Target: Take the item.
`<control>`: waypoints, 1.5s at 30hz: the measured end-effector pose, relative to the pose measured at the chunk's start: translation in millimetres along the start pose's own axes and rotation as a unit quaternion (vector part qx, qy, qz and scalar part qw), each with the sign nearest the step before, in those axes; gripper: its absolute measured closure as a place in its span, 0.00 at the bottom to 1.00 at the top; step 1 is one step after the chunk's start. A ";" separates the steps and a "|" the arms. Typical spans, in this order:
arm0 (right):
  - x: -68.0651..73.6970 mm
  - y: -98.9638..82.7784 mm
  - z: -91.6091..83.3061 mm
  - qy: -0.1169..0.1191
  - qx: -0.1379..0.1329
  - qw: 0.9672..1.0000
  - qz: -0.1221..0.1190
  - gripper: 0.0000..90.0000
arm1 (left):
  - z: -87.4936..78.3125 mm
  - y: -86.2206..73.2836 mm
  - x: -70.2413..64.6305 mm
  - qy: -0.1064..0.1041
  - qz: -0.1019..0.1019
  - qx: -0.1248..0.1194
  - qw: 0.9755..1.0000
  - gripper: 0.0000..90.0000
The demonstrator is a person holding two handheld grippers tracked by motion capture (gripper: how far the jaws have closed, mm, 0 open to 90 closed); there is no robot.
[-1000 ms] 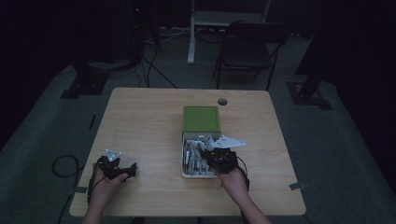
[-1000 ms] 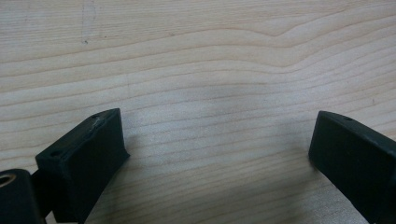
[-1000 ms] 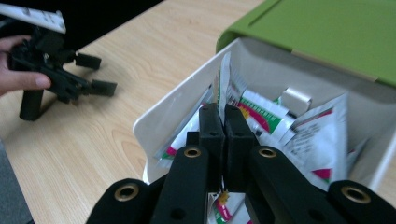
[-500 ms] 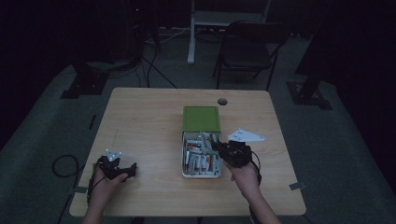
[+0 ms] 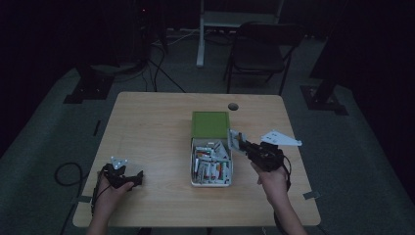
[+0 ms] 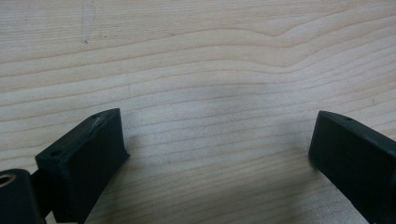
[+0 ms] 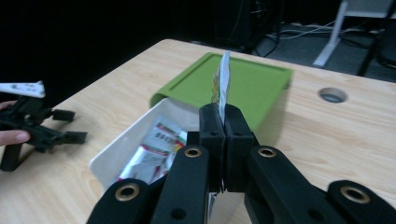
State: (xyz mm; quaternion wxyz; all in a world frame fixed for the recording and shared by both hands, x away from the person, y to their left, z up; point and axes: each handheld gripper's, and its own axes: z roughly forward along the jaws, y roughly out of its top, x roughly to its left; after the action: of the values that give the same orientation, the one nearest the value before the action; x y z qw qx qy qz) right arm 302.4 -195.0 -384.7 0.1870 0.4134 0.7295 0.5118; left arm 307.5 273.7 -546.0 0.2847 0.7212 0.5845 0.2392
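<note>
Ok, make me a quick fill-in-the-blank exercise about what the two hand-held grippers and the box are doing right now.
1. The right hand-held gripper is shut on a ____.
2. The left hand-held gripper's jaws stand ____ over bare wood.
3. The white box of packets has a lid coloured ____.

Missing words: packet; open; green

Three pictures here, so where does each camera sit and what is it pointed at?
High view: above the person's side, looking forward and down on the light wooden table; forearms, both hands show.
Left gripper view: rides the left tongs, facing bare wood between open jaws.
Right gripper view: rides the right tongs, shut on a flat printed packet.
Shared: white open box, high and right.
</note>
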 end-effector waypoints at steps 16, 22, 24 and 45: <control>-56.5 -21.5 -19.6 -0.076 0.002 0.997 0.034 0.99 | 0.1 0.0 0.0 0.000 0.000 -0.001 1.000 0.04; -75.0 -37.9 -14.9 -0.097 0.019 0.994 0.048 0.99 | 0.2 0.0 -0.1 0.000 -0.001 -0.001 1.000 0.04; -80.9 -43.5 -12.8 -0.101 0.024 0.993 0.053 0.99 | 0.2 -0.1 0.0 0.000 0.000 -0.001 1.000 0.04; -118.0 -91.2 4.6 -0.122 0.082 0.985 0.095 0.99 | 0.1 0.0 0.0 0.000 0.000 0.000 1.000 0.04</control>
State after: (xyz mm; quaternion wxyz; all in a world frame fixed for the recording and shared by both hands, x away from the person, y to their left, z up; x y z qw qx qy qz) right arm 337.5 -298.3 -486.5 0.1909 0.5541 0.6984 0.4109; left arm 307.5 273.7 -546.0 0.2848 0.7212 0.5844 0.2394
